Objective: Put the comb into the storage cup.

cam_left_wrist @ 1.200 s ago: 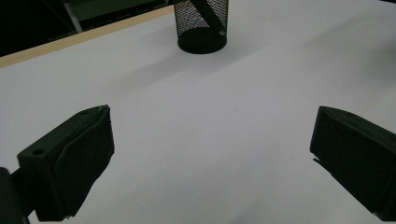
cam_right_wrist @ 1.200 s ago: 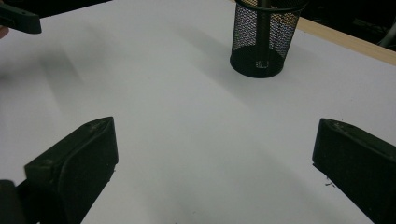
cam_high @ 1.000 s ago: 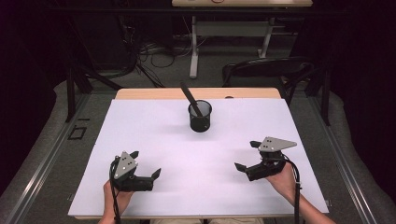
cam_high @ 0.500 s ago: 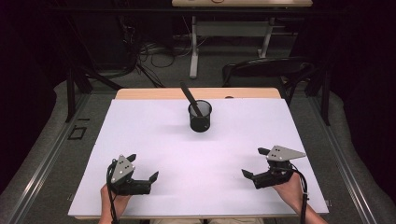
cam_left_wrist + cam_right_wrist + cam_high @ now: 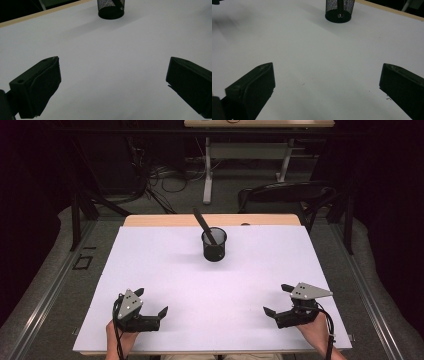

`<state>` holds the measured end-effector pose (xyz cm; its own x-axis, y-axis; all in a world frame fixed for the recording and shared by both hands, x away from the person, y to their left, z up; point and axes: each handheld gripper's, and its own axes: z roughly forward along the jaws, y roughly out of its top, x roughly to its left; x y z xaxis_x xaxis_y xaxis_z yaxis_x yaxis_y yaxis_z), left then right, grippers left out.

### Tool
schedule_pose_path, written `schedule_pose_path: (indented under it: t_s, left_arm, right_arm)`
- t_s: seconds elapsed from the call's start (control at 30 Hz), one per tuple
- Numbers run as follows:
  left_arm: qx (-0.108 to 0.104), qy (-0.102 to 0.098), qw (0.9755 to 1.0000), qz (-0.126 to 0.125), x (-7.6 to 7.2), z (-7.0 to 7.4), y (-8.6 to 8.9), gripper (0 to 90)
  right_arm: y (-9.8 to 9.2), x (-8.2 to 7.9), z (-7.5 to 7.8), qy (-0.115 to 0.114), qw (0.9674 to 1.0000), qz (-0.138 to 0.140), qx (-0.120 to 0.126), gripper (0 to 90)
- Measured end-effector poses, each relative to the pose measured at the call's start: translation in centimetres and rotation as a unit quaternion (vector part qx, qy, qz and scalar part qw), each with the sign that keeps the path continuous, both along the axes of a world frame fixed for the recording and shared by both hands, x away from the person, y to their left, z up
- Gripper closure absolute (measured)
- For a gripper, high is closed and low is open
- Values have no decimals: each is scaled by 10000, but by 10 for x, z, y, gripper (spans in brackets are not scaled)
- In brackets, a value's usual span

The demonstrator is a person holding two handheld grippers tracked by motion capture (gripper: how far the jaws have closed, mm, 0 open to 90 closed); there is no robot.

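Mesh pen cup (image 5: 214, 244), black and upright, is seen standing toward the far middle of the white table top (image 5: 165, 270), with a dark pen-like stick (image 5: 204, 225) leaning out of it to the left. Left gripper (image 5: 150, 307) and right gripper (image 5: 280, 299) are held low near the table's near edge, well apart from the cup. Both pairs of jaws are spread wide, with nothing between them.
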<state>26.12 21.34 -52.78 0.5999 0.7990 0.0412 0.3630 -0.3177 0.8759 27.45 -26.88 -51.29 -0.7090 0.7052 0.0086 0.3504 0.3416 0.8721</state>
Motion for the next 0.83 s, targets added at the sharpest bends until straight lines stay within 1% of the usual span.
schedule_pose_path:
  t_s: [0.1,0.17,0.27,0.37,0.43,0.5,0.53,0.63,0.7,0.77,0.83]
  left_arm:
    - [-36,-49,10000,7,0,-1,1,0]
    - [-61,-40,10000,17,0,-2,1,0]
    - [-70,-47,10000,21,0,-3,1,0]
    - [-23,-103,9999,6,-1,-3,0,0]
    - [20,-119,9999,-50,-2,-5,-1,0]
    - [83,-128,9999,-72,-1,-5,-2,0]
    - [49,-121,9999,-68,-1,-5,-2,0]
    - [37,-100,9999,-84,0,-5,-3,0]
    - [80,-104,9999,-109,0,-5,-5,0]
    - [72,-127,9998,-110,-1,-5,-7,0]
    - [105,-163,9998,-112,-2,-4,-7,0]
  right_arm:
    - [0,-4,-2,-24,10000,3,7,0]
    - [1,-7,-3,-83,10000,-20,-11,0]
    - [1,-9,-6,-71,10000,-17,22,0]
    - [0,-11,-7,-77,10000,-47,-1,0]
    - [-2,-12,-7,-89,10000,-37,4,0]
    - [-2,-13,-6,-164,9998,-40,-61,0]
    - [-2,-14,-6,-167,9998,-39,-50,0]
    - [-3,-16,-6,-209,9997,-32,-73,0]
    - [-4,-16,-6,-199,9998,-32,-36,0]
    - [-5,-16,-6,-202,9998,-43,2,0]
    - [-6,-16,-6,-236,9997,-46,22,0]
